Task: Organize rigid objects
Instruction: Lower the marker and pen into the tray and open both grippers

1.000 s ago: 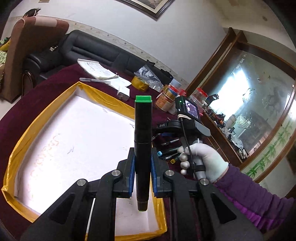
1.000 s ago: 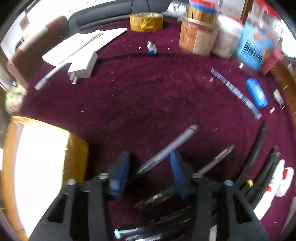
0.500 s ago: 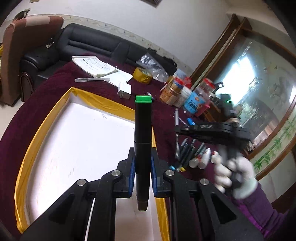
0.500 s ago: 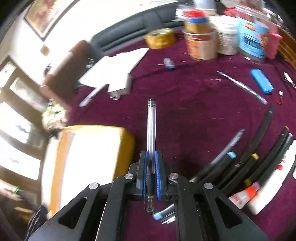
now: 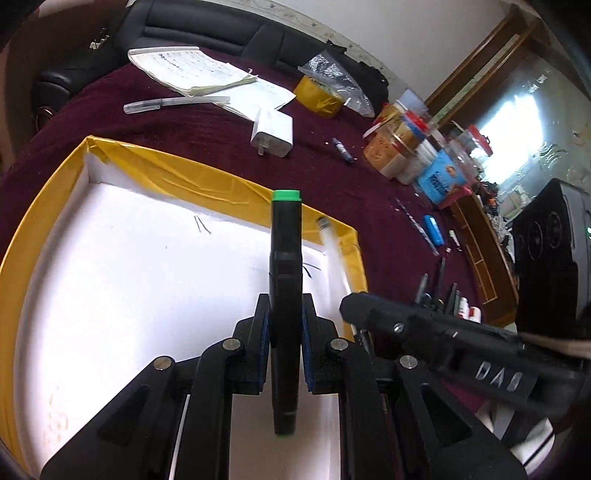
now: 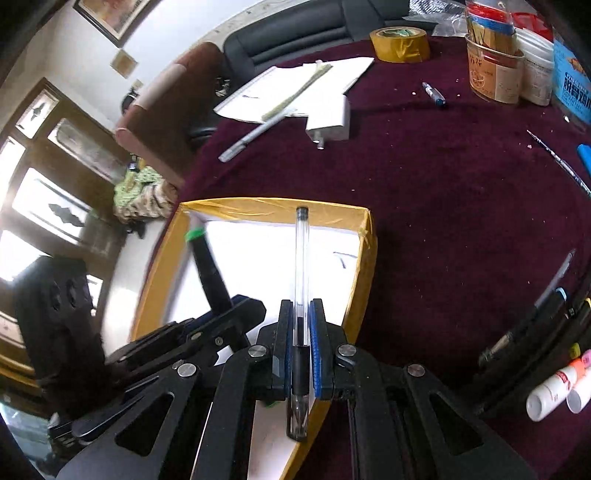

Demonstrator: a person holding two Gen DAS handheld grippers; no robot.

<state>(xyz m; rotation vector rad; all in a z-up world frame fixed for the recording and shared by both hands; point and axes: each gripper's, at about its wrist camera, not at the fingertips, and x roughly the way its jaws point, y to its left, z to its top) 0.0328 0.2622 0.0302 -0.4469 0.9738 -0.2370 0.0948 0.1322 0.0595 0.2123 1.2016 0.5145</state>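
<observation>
**Both grippers loaded, side by side over the tray**

Left gripper (image 5: 284, 354): fingers closed tight on a black marker (image 5: 285, 266) with a green cap. Marker stands along the fingers, cap end forward, over the white floor of the tray (image 5: 177, 173).

Right gripper (image 6: 300, 354): fingers clamped on a clear pen (image 6: 301, 273), black tip pointing forward. Pen hangs over the tray's near right part, close to the yellow rim. In the left view the right gripper sits just beside the left one, its pen blurred above the tray's right wall.

Tray: shallow, white inside, yellow tape round the rim, on a maroon surface (image 6: 443, 206). Inside I see only a few ink marks on the floor; no loose items visible on the parts not hidden by the grippers.

Outside the tray, right side: a row of pens (image 6: 535, 317) and markers lying close together, and two small white bottles (image 6: 554, 391) with orange-pink tops next to them.

Far side of the surface:
- roll of yellow tape (image 6: 400, 44)
- open notebook (image 5: 192, 70) with loose papers, a silver pen (image 5: 173, 104) lying beside it
- white charger (image 5: 272, 129), prongs toward the tray
- small blue-tipped pen (image 6: 434, 93) alone on the cloth
- cluster of jars (image 6: 495, 70) and tubs; contents hard to make out, one jar seems to hold sticks
- blue lighter (image 5: 433, 229) and a thin rod near it

A black sofa (image 5: 207, 26) stands behind the surface.
</observation>
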